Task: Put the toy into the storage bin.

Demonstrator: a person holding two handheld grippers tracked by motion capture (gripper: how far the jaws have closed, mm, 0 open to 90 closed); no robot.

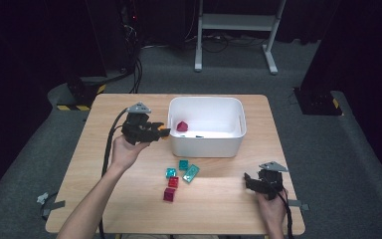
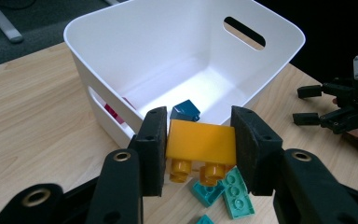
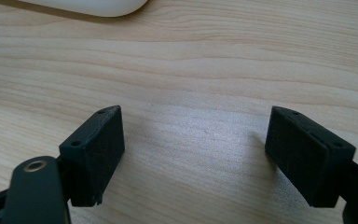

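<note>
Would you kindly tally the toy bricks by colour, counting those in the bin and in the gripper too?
Yellow brick: 1
Teal bricks: 3
Red or magenta bricks: 3
Dark blue brick: 1
Total: 8

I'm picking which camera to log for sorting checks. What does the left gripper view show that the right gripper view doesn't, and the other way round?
Left gripper view alone: the left gripper shut on a yellow plastic brick at the near wall of the white plastic bin, a dark blue brick inside, teal bricks below. Right gripper view alone: the right gripper seen along its own open, empty jaws over bare wood. Shared: the light wooden table and some of the bin.
</note>
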